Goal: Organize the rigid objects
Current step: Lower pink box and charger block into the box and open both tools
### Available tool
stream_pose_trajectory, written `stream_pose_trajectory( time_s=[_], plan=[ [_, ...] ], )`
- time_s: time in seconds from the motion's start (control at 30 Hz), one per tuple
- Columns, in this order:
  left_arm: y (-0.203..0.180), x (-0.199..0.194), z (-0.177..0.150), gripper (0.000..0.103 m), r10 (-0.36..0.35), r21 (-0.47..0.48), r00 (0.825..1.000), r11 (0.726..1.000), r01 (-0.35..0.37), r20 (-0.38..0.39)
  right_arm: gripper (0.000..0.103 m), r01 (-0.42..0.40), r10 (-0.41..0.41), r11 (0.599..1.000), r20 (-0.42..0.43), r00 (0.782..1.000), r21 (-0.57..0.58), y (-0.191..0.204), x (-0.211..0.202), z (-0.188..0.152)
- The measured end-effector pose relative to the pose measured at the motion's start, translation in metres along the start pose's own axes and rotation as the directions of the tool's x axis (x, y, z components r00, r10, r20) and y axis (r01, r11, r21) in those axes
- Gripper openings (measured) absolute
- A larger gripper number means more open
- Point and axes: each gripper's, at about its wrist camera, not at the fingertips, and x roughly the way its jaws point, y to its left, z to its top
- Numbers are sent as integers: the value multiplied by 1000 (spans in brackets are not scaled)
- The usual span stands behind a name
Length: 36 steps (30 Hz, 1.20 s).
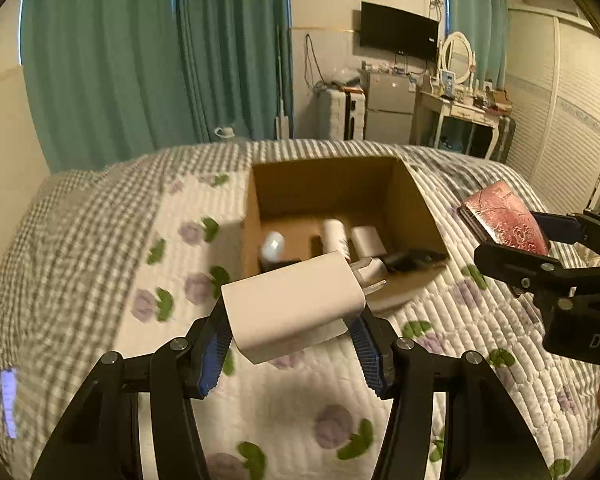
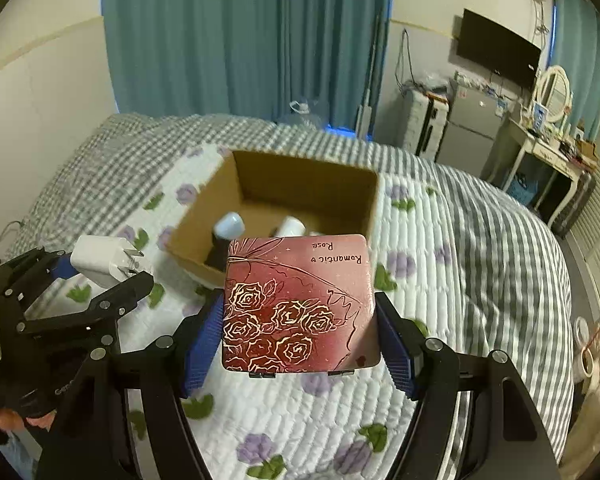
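Here, at the left, the left gripper [image 1: 294, 338] pinches a white USB wall charger [image 1: 292, 306] between its blue pads, the body crosswise in the grip and the two metal prongs aimed forward and slightly right. From the right wrist view the same charger [image 2: 100, 258] sits just short of the near left corner of the box, lifted off the quilted bed [image 1: 100, 280].

In the middle, the open cardboard box [image 1: 410, 196] rests on the bed straight ahead of both grippers. It already holds a few items: a pale rounded bottle [image 1: 274, 245], a white cylinder [image 1: 335, 236], a white block [image 1: 366, 240] and something dark [image 1: 414, 260] that is too blurred to name.

On the right, the right gripper [image 2: 300, 342] clamps a dark red tin printed with roses [image 2: 298, 304] by its two side edges, lid face up and roughly level. Its far edge overlaps the box's near wall [image 2: 196, 258] in this view, so the tin appears the closer of the two loads to the opening, though its height above the rim cannot be told.

The charger's long axis points into the box, so my guess is a short forward carry would clear the near wall.
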Motion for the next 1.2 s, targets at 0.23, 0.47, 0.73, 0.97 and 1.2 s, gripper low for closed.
stream_pose_trajectory(
  time_s=[0.23, 0.47, 0.73, 0.97, 1.2],
  plan=[
    [19, 2, 29, 57, 17, 4, 999, 1000, -17, 43, 71, -17, 18, 1000, 43, 999, -12, 7, 6, 32],
    [27, 27, 58, 57, 15, -14, 998, 1000, -14, 53, 71, -6, 7, 1000, 56, 998, -17, 0, 27, 60],
    [22, 78, 88, 57, -23, 0, 999, 1000, 23, 28, 71, 22, -22, 1000, 55, 998, -4, -20, 69, 94],
    [11, 138, 95, 57, -52, -3, 997, 999, 52, -56, 71, 25, -25, 999, 24, 999, 28, -46, 116, 103],
    [4, 189, 100, 57, -48, -1, 991, 999, 48, -127, 71, 4, -4, 999, -1, 1000, 49, -63, 154, 97]
  ],
)
